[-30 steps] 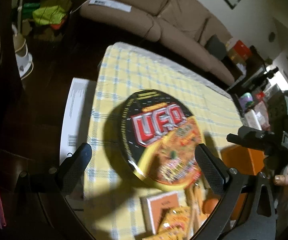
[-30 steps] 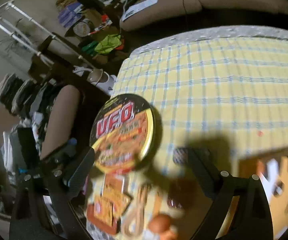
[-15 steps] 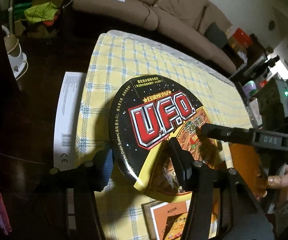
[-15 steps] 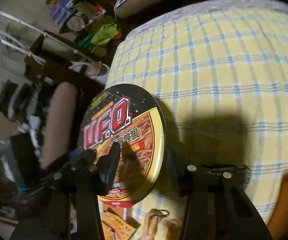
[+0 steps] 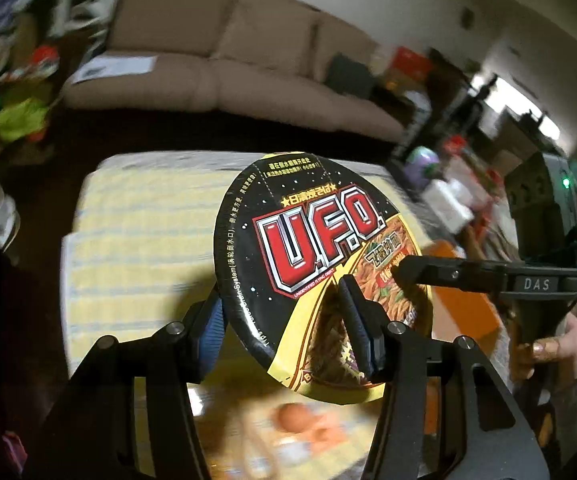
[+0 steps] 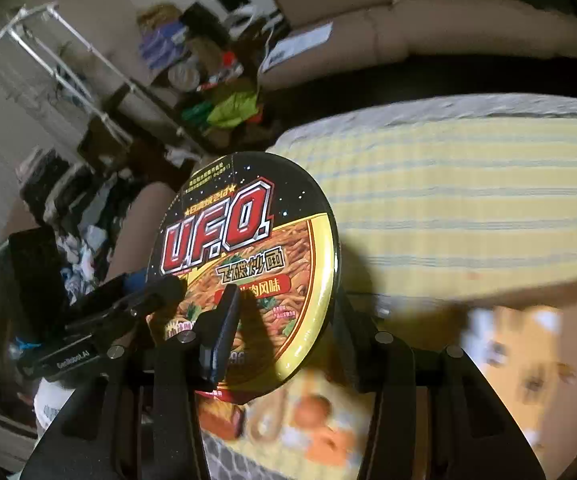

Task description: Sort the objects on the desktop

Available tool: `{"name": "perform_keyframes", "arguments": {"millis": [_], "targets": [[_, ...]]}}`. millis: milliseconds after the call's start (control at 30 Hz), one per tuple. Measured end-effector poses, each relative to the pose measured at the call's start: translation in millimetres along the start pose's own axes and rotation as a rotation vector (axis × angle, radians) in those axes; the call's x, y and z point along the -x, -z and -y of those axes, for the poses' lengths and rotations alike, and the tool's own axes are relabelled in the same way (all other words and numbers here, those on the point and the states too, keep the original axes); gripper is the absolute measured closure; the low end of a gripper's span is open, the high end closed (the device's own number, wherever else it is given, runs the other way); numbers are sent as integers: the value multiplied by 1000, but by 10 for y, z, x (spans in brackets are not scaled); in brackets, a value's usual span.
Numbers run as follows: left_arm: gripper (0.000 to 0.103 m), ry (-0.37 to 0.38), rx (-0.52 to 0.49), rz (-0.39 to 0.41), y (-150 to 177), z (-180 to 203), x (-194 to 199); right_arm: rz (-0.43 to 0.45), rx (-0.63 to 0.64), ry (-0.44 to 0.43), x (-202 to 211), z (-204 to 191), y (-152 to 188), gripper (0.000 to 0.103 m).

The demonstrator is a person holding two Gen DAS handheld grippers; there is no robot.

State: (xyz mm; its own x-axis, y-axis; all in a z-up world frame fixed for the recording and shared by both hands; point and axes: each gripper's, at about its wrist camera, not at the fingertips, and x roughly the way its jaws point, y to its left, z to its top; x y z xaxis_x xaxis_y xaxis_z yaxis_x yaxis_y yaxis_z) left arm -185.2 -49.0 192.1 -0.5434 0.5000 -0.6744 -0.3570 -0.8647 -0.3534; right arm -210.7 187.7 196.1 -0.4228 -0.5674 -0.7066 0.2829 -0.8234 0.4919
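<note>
We see the beige sofa point(image 5: 248, 60) along the far wall, the largest thing in the room, with a white paper sheet point(image 5: 116, 66) lying on its seat. In front of it stands the worktop point(image 5: 136, 232), covered by a yellow cloth with blue check lines. Above the cloth we hold the round U.F.O. noodle bowl point(image 5: 320, 264), lifted clear of the worktop and tilted so that its printed lid faces the cameras. Our left tongs point(image 5: 288, 328) are closed on the bowl's near left edge, one finger on the lid and the other under the rim. Our right tongs point(image 6: 284, 320) are likewise clamped on the bowl's right edge, one finger on the lid and the other behind the rim. Below the bowl, blurred, lie an orange box point(image 5: 460, 312) to the right and some small orange and brown things point(image 6: 312, 412) that we cannot tell apart. The right hand point(image 5: 548, 352) shows at the edge of the left wrist view.
</note>
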Motion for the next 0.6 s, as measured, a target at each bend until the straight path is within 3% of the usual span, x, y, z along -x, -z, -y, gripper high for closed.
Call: {"name": "perform_keyframes", "arguments": {"millis": [167, 333, 433, 600], "targets": [[52, 84, -84, -52, -18, 1001, -397, 66, -78, 82, 817, 608, 231, 56], [51, 164, -125, -144, 48, 1873, -1071, 119, -194, 161, 1447, 1372, 547, 55], [51, 173, -137, -193, 114, 2148, -1412, 125, -254, 191, 1610, 1801, 704, 55], [51, 141, -154, -255, 158, 2340, -1854, 93, -304, 220, 1530, 2302, 835, 55]]}}
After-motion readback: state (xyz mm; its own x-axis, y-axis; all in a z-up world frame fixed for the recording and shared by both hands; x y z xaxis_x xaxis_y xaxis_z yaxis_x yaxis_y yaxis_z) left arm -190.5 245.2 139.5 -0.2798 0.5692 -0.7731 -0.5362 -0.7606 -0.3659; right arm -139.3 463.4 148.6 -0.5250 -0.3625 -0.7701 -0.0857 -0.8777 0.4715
